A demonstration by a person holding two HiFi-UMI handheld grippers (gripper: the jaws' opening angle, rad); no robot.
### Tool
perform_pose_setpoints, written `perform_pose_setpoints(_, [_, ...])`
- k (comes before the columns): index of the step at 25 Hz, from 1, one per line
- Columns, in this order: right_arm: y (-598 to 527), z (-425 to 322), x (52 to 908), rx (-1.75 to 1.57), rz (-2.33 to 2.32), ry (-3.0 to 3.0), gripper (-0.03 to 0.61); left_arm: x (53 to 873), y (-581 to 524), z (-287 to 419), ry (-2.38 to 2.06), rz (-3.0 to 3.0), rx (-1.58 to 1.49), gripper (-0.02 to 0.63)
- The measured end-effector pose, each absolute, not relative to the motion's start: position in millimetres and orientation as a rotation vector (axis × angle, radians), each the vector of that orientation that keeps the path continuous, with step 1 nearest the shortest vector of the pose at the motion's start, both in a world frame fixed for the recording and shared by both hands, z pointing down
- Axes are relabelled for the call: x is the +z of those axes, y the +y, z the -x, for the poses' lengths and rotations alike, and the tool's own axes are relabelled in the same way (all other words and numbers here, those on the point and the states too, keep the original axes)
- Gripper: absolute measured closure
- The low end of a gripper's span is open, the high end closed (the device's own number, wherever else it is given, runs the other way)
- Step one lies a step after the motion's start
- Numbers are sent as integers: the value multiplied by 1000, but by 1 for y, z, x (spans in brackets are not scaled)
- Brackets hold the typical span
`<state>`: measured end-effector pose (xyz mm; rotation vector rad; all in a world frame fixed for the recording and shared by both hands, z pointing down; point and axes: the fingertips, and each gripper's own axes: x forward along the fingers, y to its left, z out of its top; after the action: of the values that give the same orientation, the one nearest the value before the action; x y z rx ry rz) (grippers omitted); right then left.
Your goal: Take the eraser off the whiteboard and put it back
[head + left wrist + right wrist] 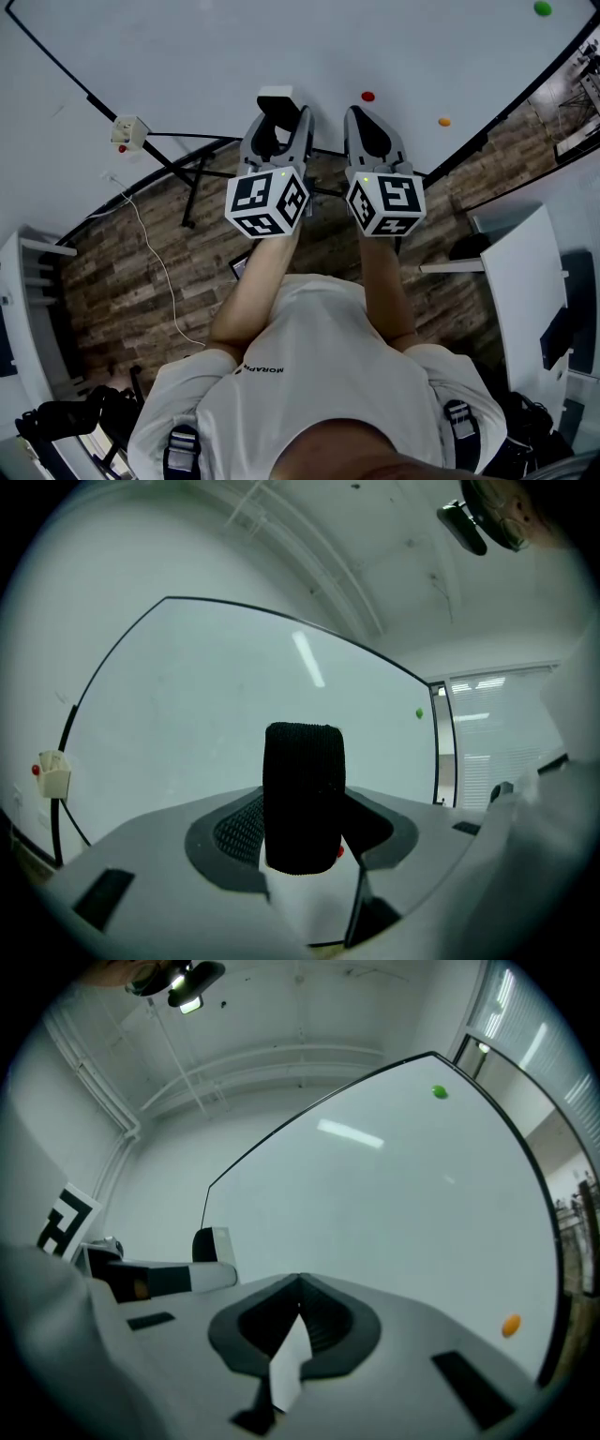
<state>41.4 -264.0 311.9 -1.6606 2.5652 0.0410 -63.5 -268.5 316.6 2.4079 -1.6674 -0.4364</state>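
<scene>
The eraser [302, 799], black felt with a white back, is clamped between the jaws of my left gripper [302, 829]. In the head view the left gripper [278, 111] holds the eraser [275, 94] up close to the whiteboard [187, 56]; I cannot tell whether it touches. My right gripper [361, 112] hovers beside it, just to the right, with nothing in it. Its jaws meet at the tips in the right gripper view [300, 1288]. That view also shows the eraser [214, 1244] at the left.
A red magnet [367, 96], an orange magnet [444, 121] and a green magnet [542, 7] stick to the whiteboard. A small box [129, 131] hangs at its lower left edge. The board's black stand [192, 178] and a cable [155, 253] are on the wooden floor; white tables [520, 272] stand at the right.
</scene>
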Motion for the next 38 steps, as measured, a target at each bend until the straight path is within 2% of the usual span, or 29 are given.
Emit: perform_pose_setpoints(38, [-267,-42,317,37,1666,2572,566,321,-271,58,-1784,-2501,-322,387])
